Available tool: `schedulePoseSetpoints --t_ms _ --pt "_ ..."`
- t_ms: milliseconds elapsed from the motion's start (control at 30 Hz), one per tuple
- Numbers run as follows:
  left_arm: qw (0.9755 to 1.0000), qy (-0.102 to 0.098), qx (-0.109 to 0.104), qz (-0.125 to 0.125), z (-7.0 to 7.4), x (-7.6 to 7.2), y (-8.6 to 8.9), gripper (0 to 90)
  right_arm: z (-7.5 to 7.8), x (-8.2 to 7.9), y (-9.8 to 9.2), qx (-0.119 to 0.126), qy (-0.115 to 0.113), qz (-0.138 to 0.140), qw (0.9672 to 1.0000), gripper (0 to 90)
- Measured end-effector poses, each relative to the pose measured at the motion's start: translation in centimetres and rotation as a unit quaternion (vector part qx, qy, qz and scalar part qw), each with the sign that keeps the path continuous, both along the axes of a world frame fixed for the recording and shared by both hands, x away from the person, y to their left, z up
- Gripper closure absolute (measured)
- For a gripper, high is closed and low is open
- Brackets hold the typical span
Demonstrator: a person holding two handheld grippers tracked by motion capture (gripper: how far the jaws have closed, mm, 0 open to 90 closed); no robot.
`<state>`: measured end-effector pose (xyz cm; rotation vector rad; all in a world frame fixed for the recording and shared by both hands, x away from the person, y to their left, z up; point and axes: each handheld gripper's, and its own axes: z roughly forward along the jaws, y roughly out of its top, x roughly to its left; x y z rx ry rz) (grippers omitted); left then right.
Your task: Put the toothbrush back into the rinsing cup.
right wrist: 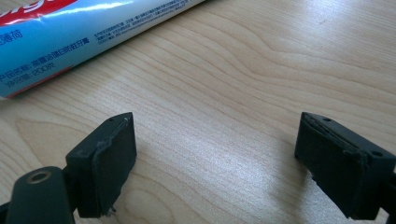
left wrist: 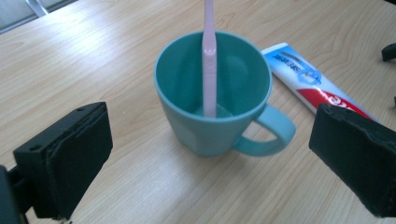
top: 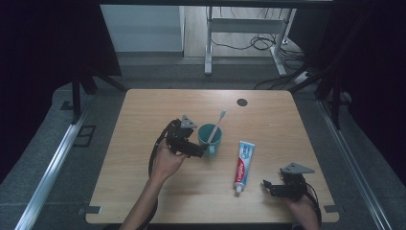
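Note:
A teal mug (top: pixel 209 136) stands upright mid-table with a pink toothbrush (top: pixel 218 125) leaning in it, head up. My left gripper (top: pixel 200 150) is just left of the mug and open. In the left gripper view the mug (left wrist: pixel 196 135) and toothbrush (left wrist: pixel 209 70) stand ahead of the wide gap of my left gripper (left wrist: pixel 217 140), and neither pad touches the mug. A toothpaste tube (top: pixel 243 165) lies flat to the right of the mug, cap toward the person. My right gripper (top: pixel 267 186) rests near the front right, open, a little right of the cap. The same open right gripper (right wrist: pixel 215 140) holds nothing, and the toothpaste tube (right wrist: pixel 70 42) lies beyond it.
The wooden table (top: pixel 143 120) has a small black round cap (top: pixel 242 102) near its far edge. Bare wood lies left of the mug and along the far side. Desk legs and cables stand on the floor beyond the table.

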<state>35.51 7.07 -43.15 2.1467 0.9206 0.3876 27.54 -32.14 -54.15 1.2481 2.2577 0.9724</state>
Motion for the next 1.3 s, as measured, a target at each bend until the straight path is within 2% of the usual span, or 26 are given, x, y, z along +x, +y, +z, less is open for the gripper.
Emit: schedulePoseSetpoints --t_ms 433,700,1000,1300 --pt "0.9999 -0.011 0.003 -0.001 -1.3 -1.5 2.0 0.0 0.0 0.0 0.0 0.0 -0.001 0.001 1.0 12.4" --pt "0.9999 -0.014 -0.003 0.005 -2.1 -2.5 3.0 0.0 0.0 0.0 0.0 0.0 0.0 0.001 1.0 12.4" --pt "0.9999 -0.011 0.007 0.01 -3.1 -3.6 4.0 0.0 0.0 0.0 0.0 0.0 0.0 0.0 1.0 12.5" --pt "0.9996 -0.011 -0.007 0.023 -4.6 -5.0 5.1 0.0 0.0 0.0 0.0 0.0 0.0 0.0 1.0 12.5"
